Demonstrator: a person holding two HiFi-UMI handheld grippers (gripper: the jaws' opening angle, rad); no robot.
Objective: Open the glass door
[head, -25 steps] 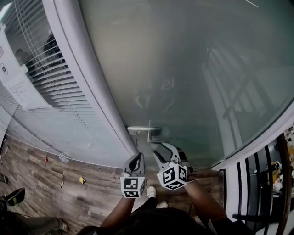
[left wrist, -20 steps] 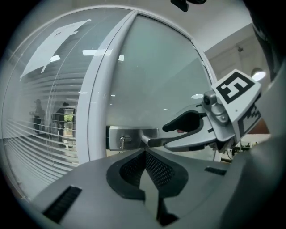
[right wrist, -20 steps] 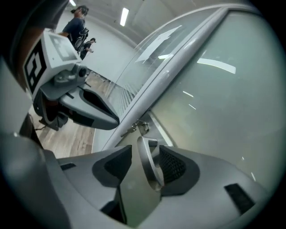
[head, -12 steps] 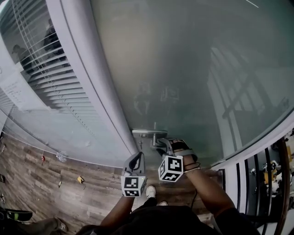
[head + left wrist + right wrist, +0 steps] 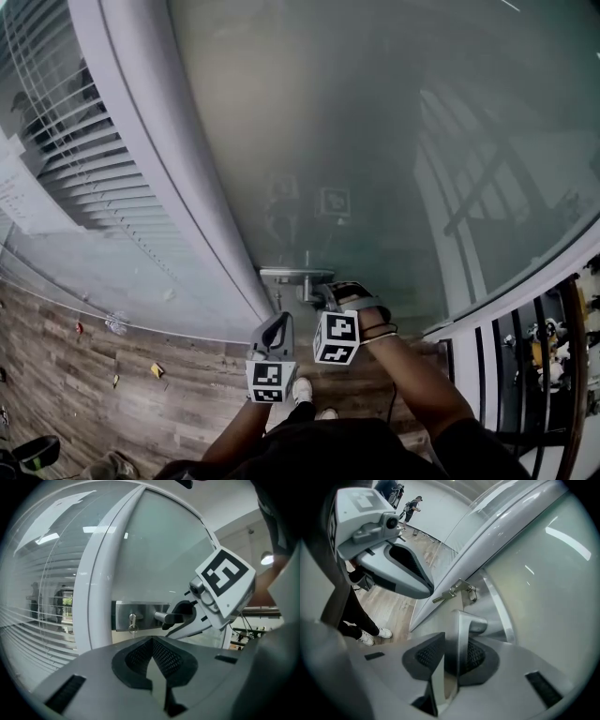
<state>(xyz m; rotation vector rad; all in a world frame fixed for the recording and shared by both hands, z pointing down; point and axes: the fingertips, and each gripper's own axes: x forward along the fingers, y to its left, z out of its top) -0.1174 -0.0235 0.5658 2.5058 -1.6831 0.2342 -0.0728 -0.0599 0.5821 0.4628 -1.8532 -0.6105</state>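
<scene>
Right tongs (image 5: 330, 292) closing round handle (image 5: 457, 639), apparently gripping it.

Glass door (image 5: 375, 141): frosted pale grey-green pane, upright, left edge against white frame (image 5: 159, 159). Steel lock plate (image 5: 140, 615) at door's left edge, key (image 5: 132, 620) in lock. Brushed-metal lever handle (image 5: 461, 630) on plate, roughly level, pointing away from frame.

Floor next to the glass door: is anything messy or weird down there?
Yes. Small bits of litter lie scattered on the wooden floor left of the glass door: a crumpled pale scrap, a yellow piece and a red one. They look dropped, not placed. Nothing looks spilled or broken.
</scene>
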